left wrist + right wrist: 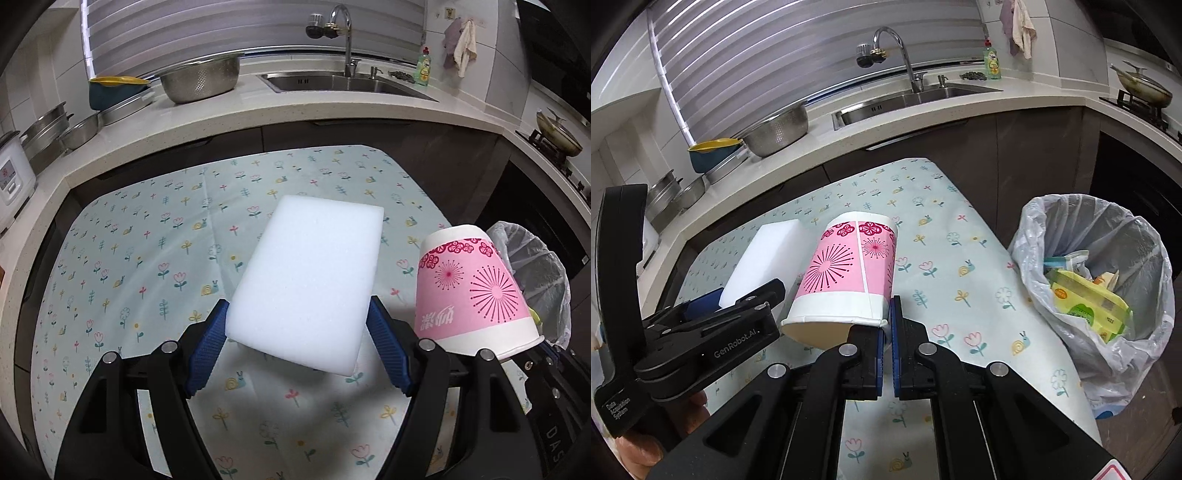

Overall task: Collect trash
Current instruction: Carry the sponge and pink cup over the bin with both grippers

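**Two grippers, each clamped on a piece of trash above the floral table**

Left wrist view: the left gripper (297, 332) has its blue ribbed pads pressed against the two long sides of a white rectangular foam sponge block (308, 280), which is held clear of the surface and casts a shadow below. Under it lies a pale mint tablecloth printed with small flowers and snails (147, 251). Just to the right, a pink and white paper cup with a starburst flower pattern (476, 291) hangs upside down, its closed base uppermost and its rim at the bottom. Behind the cup shows part of a grey translucent plastic bin liner (543, 273). Farther back runs a cream stone counter (295, 110) with a perforated steel colander bowl (201, 79) and a stainless sink (343, 83).

Right wrist view: the right gripper (886, 332) has its blue pads nearly together, pinching the wall of the paper cup (849, 273) at the rim, so the cup tilts forward with its open mouth towards the camera. To the left, the black left gripper (713, 306) holds the foam block (764, 258), just beside the cup. At the right, off the table edge, stands the bag-lined trash bin (1034, 229), open at the top, with yellow-green wrappers (1086, 299) inside.
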`<state>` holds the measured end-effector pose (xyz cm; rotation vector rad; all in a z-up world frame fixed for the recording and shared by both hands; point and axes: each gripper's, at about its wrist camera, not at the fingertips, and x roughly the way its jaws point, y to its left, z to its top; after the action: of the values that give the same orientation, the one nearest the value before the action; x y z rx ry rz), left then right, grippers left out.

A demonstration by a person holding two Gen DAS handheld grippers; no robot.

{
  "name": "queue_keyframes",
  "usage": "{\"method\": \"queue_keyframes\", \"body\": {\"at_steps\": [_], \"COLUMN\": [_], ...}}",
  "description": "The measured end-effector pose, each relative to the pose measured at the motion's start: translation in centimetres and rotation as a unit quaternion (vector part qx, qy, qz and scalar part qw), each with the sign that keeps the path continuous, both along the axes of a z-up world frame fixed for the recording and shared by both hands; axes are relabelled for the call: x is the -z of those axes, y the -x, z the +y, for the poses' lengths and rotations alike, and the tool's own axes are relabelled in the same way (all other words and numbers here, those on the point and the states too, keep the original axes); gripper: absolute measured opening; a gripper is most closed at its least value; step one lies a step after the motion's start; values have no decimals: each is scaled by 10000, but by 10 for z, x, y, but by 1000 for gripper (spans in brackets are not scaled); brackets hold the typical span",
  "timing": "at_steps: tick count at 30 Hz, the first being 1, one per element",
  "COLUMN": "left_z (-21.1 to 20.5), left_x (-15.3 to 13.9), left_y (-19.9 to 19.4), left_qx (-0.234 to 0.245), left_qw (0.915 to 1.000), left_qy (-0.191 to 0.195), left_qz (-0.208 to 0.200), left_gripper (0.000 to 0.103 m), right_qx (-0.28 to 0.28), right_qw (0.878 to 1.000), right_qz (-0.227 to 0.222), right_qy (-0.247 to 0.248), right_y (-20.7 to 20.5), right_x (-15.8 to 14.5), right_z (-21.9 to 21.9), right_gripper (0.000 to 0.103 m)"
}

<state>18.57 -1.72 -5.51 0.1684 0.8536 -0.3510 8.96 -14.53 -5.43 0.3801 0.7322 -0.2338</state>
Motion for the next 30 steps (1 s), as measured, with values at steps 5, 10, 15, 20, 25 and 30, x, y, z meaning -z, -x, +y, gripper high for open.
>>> {"method": "queue_keyframes", "body": {"at_steps": [5,10,15,20,25,30], "left_z": [-30,-57,-88,-118,-145,-171], "left_x": [-6,-10,-12,-13,-16,-16], "left_y": [18,34,48,62,75,85], "left_qx": [220,427,649,862,1085,1280], "left_qw": [9997,9990,9977,9959,9935,9912], "left_qy": [-30,-74,-123,-188,-243,-255], "left_qz": [-57,-119,-147,-182,-235,-219], "left_gripper": [71,71,71,71,71,71], "right_qx": [203,433,674,903,1149,1408], "right_qw": [9997,9988,9973,9953,9926,9890], "right_qz": [-95,-168,-228,-280,-316,-343], "right_qy": [-45,-121,-201,-231,-252,-284], "right_y": [22,44,64,82,99,115], "right_x": [-5,-6,-7,-7,-8,-7], "right_z": [-25,-54,-82,-108,-135,-158], "right_gripper": [4,4,4,4,4,4]}}
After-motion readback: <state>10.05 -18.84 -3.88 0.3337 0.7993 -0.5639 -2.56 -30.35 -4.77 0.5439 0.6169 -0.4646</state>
